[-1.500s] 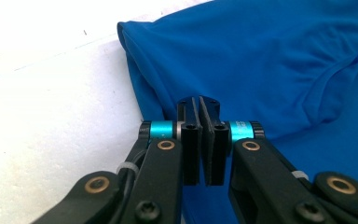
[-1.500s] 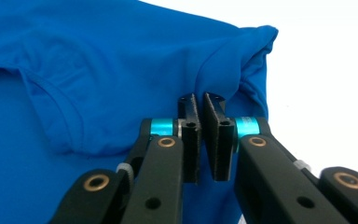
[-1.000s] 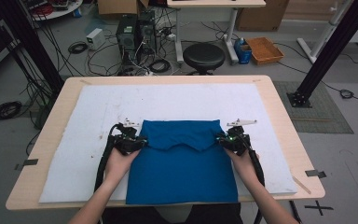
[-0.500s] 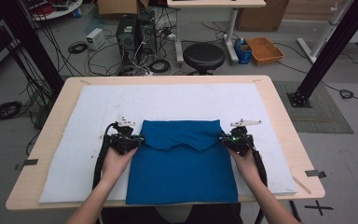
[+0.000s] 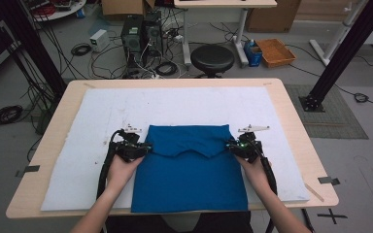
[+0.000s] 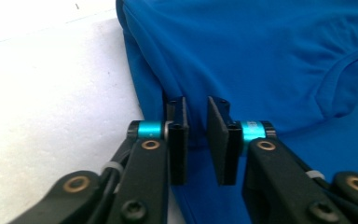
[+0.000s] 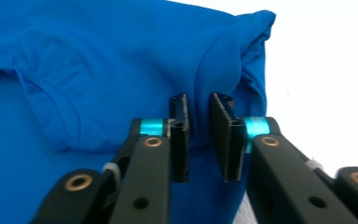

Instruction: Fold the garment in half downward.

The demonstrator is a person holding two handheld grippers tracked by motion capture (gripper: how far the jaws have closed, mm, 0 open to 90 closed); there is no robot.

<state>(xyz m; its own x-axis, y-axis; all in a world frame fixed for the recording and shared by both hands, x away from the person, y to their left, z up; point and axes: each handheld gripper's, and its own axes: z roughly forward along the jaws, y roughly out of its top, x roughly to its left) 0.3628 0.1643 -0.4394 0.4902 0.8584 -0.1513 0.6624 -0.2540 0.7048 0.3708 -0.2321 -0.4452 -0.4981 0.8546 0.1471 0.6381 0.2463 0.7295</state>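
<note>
A blue shirt point(image 5: 190, 170) lies flat on the white mat point(image 5: 77, 145) that covers the wooden table point(image 5: 291, 116), at the near middle, its top part folded down toward the person so that a folded band runs across between the two grippers. The left gripper point(image 5: 143, 149) sits at the left end of that fold, held in the left hand point(image 5: 121, 170), and the right gripper point(image 5: 233, 145) at the right end, held in the right hand point(image 5: 255, 167). In the left gripper view the jaws stand a narrow gap apart at the shirt's point(image 6: 261, 60) folded left edge; cloth lies under and beyond them, and no fold is pinched between the pads point(image 6: 179, 135), so this gripper is released. Its jaws have just been opening, with nothing caught between them. In the right gripper view the jaws likewise stand a little apart over the shirt's point(image 7: 98, 70) right edge, near the bunched corner at the sleeve; the pads point(image 7: 179, 135) press on no cloth, so it too is released. Its jaws have also just been opening. Beyond the table, on the floor, stand a black stool point(image 5: 212, 58), computer towers point(image 5: 141, 31) among cables, and an orange tray point(image 5: 275, 51).
</note>
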